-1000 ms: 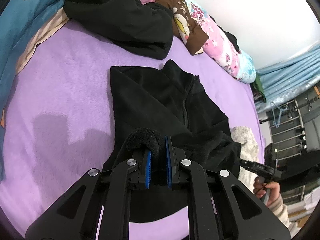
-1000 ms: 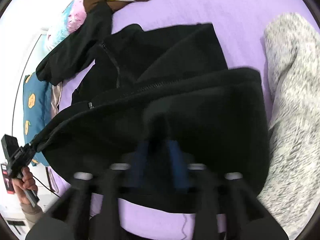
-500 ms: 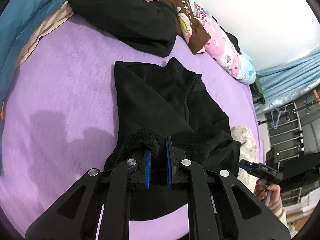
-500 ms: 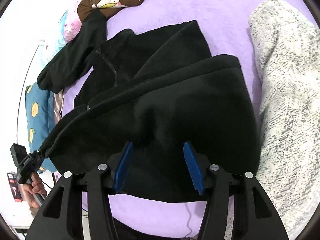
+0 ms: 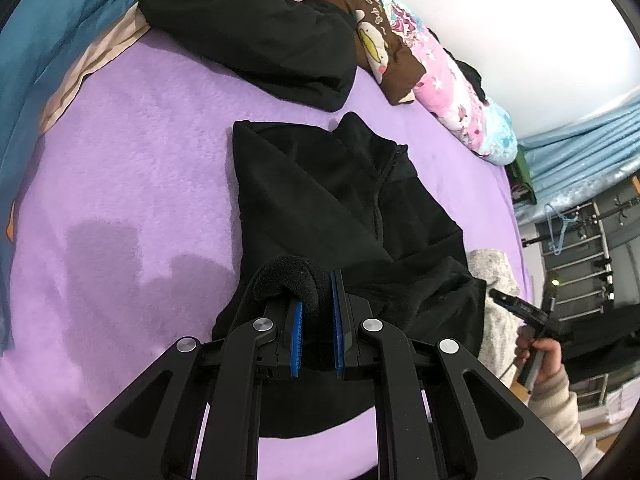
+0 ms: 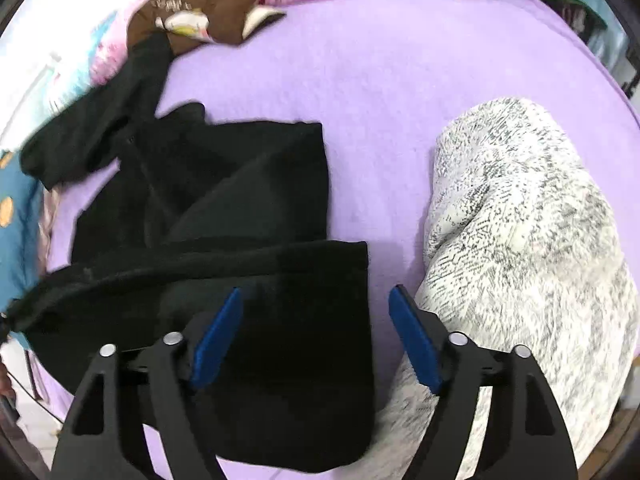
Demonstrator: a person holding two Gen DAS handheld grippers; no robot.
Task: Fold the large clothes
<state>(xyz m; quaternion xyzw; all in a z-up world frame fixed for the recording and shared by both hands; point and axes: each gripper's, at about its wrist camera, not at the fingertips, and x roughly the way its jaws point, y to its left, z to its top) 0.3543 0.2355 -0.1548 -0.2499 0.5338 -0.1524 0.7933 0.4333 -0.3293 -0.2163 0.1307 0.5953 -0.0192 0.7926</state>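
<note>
A fold of the black fleece jacket (image 5: 340, 200) is clamped by the left gripper (image 5: 316, 320), while the right gripper (image 6: 316, 312), its fingers just spread, is held released above the jacket's near right corner.

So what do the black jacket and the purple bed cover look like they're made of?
Black jacket: likely fleece, matte and soft; the pinched fold shows a fuzzy nap.
Purple bed cover: looks like plush, short-pile fabric, with patchy brushed texture and no sheen.
</note>
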